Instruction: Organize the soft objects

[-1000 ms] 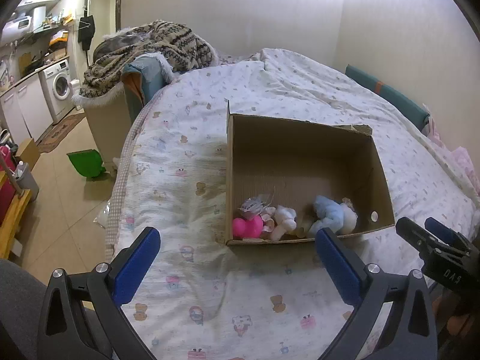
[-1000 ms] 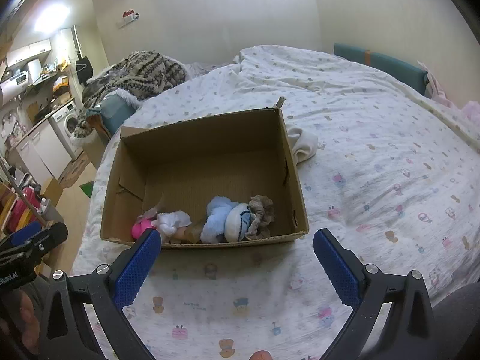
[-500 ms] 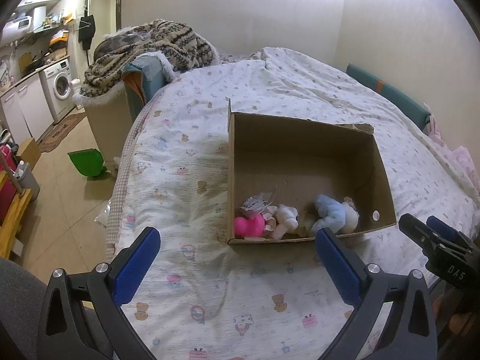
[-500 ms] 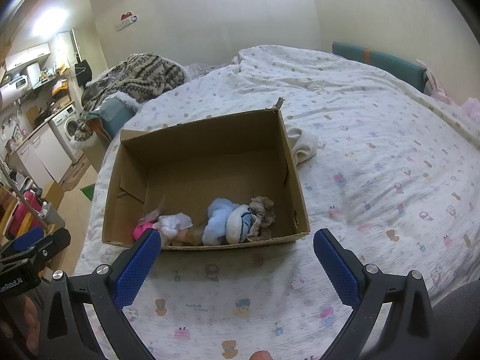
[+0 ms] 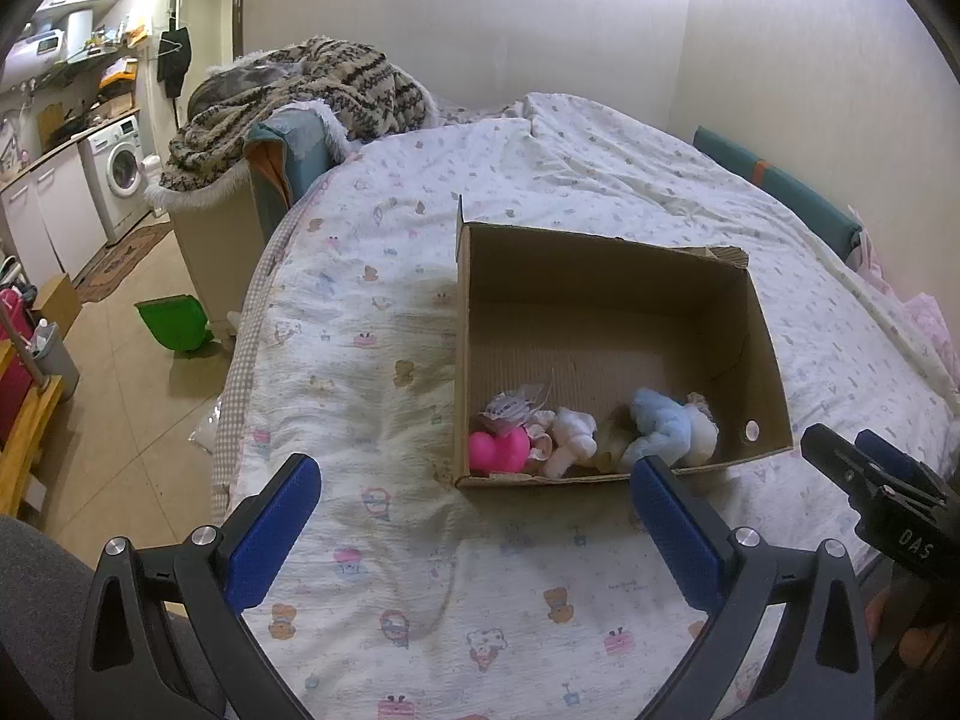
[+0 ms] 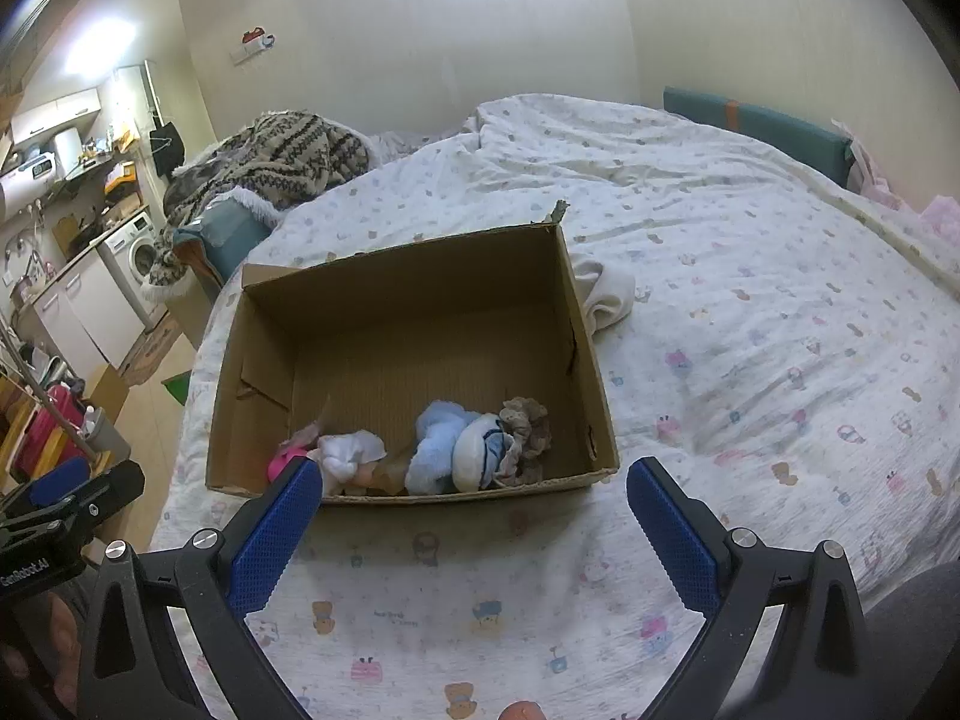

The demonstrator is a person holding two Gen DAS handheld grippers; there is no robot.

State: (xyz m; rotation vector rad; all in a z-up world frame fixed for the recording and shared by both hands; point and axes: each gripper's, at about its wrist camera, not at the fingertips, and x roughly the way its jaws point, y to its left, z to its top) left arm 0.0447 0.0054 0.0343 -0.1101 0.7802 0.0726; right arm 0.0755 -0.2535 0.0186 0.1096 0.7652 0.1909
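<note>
Hand-held gripper spread before box, apparently empty.

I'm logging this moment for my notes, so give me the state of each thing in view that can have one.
left gripper: open, holds nothing, above the bedsheet.
right gripper: open, holds nothing.
cardboard box: open-topped, upright on the bed.
pink toy: in the box, by its near wall.
light blue plush: in the box, by its near wall.
white cloth: on the bed, outside the box.
washing machine: door shut.
</note>
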